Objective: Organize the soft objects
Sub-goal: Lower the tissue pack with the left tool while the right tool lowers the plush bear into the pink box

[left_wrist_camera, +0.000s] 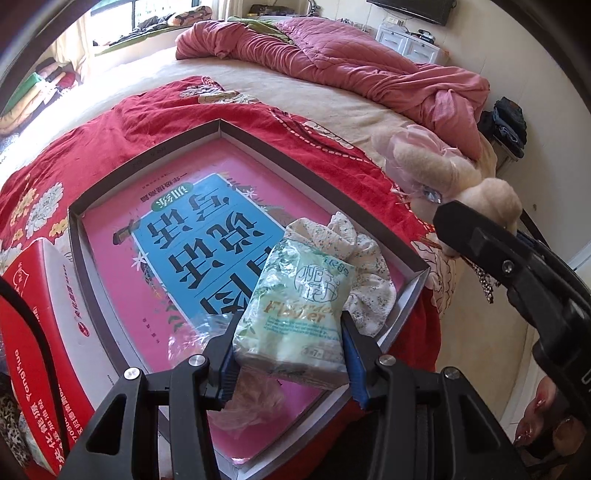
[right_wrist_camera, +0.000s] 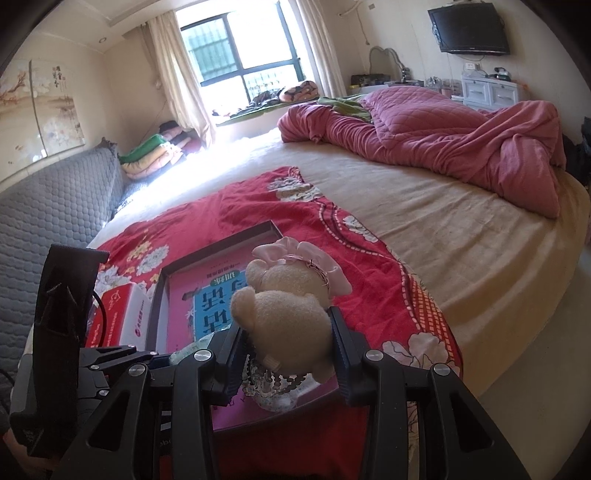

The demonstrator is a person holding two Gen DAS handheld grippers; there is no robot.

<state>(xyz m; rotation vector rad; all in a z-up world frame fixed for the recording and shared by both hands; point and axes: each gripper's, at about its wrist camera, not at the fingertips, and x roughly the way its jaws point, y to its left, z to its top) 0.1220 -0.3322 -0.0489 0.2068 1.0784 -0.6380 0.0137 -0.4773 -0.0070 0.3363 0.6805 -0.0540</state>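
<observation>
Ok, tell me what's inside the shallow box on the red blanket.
The shallow box holds a pink-and-blue book flat on its bottom, and a speckled white cloth in the near corner. The tissue pack in the left hand-held gripper covers part of both.

home bedroom, bed (right_wrist_camera: 424,229), quilt (right_wrist_camera: 461,147), wall television (right_wrist_camera: 469,29)

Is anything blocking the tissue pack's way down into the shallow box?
Mostly clear: the left gripper holds the tissue pack over the box; only a speckled cloth lies in the corner just beyond it.
</observation>
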